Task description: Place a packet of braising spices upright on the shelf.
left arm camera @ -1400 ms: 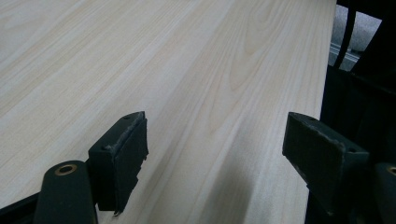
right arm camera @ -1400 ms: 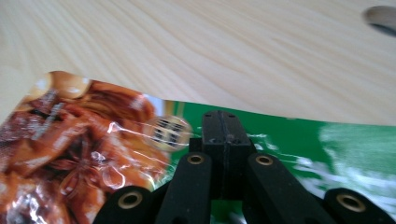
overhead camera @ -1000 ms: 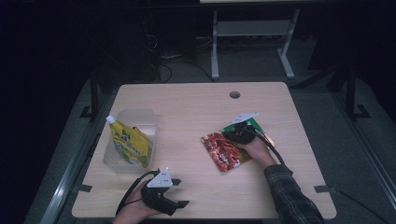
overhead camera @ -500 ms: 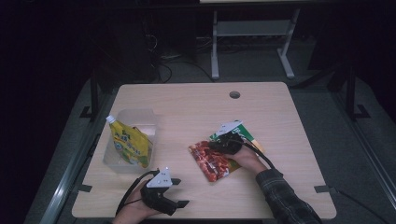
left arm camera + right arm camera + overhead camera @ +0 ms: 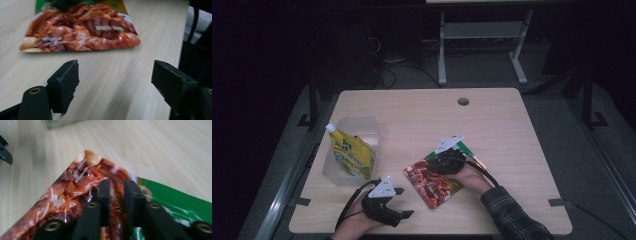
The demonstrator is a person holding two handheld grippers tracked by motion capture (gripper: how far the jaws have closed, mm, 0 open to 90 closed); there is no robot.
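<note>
A red and green food pouch (image 5: 430, 185) lies low over the wooden table (image 5: 422, 117), right of centre near the front. My right gripper (image 5: 434, 167) is shut on its upper part. In the right gripper view the jaws (image 5: 115, 187) pinch the glossy pouch (image 5: 67, 192), with only a thin gap between them. My left gripper (image 5: 405, 202) rests at the front edge, left of the pouch, open and holding nothing. In the left gripper view its wide-apart jaws (image 5: 115, 77) point at the pouch (image 5: 80, 30) a short way ahead.
A clear plastic container (image 5: 362, 124) stands at the table's left side with a yellow spouted pouch (image 5: 352, 156) leaning in it. A cable hole (image 5: 463, 101) is at the back of the table. The table's front edge is close to both hands.
My right gripper has carried the red pouch leftward and nearer the front edge, closer to the left gripper. The left gripper has stayed put and open.
</note>
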